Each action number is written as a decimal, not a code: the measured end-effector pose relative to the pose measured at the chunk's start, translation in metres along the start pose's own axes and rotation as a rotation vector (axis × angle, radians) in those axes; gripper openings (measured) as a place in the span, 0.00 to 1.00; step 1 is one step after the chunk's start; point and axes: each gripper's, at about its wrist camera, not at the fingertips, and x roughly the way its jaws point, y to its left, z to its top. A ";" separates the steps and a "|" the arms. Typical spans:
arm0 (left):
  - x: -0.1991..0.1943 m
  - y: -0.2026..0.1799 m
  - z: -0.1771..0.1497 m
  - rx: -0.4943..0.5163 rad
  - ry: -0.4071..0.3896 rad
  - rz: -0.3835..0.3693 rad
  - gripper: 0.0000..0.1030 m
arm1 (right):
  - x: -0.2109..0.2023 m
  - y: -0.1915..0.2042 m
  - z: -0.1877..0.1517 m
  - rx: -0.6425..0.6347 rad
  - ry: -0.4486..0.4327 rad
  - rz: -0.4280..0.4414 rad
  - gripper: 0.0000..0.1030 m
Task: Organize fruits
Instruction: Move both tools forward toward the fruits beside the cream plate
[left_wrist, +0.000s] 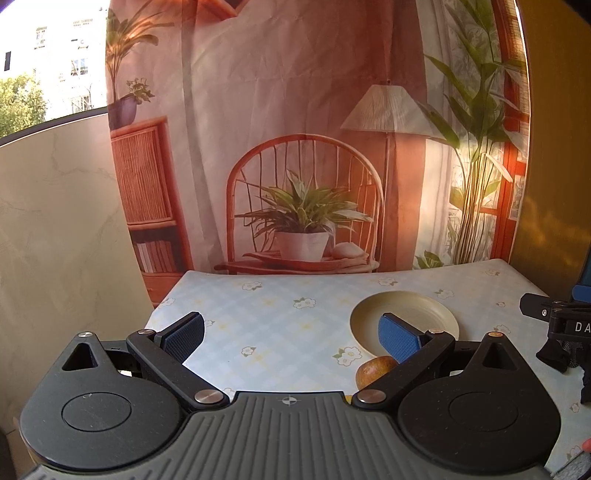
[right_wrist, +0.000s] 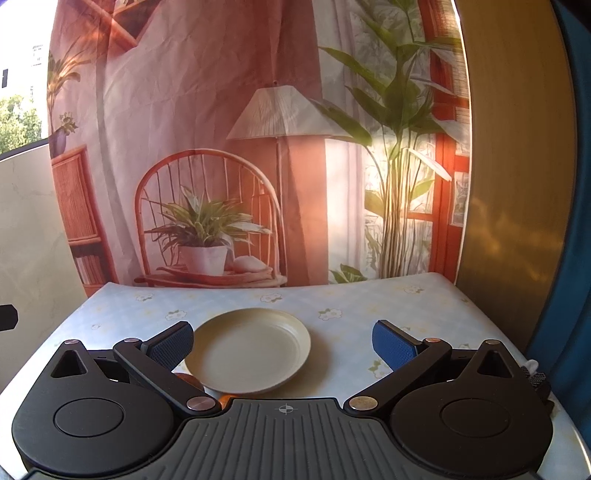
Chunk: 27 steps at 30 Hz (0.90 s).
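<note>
Bare tablecloth (left_wrist: 280, 325) left of plate (left_wrist: 439, 312)

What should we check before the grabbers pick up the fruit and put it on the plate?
1. Plate has nothing on it: ok, its inside is bare.
2. Left gripper open and holding nothing: ok, fingers spread wide.
3. Right gripper open and holding nothing: ok.
4. Fruit in sight: ok, an apple lies on the tablecloth, just in front of the plate's near rim.
5. Apple lined up between the left fingers: not ok, it sits under the right-hand finger, off to the side.
6. How many fruits there are: cannot tell, the gripper bodies hide the near table; only a small orange bit shows beside the apple.
</note>
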 end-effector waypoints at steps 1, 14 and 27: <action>0.007 0.001 -0.003 -0.001 0.002 -0.001 0.99 | 0.006 -0.002 -0.002 0.003 0.005 0.004 1.00; 0.051 0.002 -0.025 -0.023 0.021 -0.038 0.95 | 0.047 -0.007 -0.030 0.049 0.077 0.055 1.00; 0.066 0.005 -0.024 -0.057 0.054 -0.027 0.95 | 0.070 -0.002 -0.036 -0.052 0.138 0.029 1.00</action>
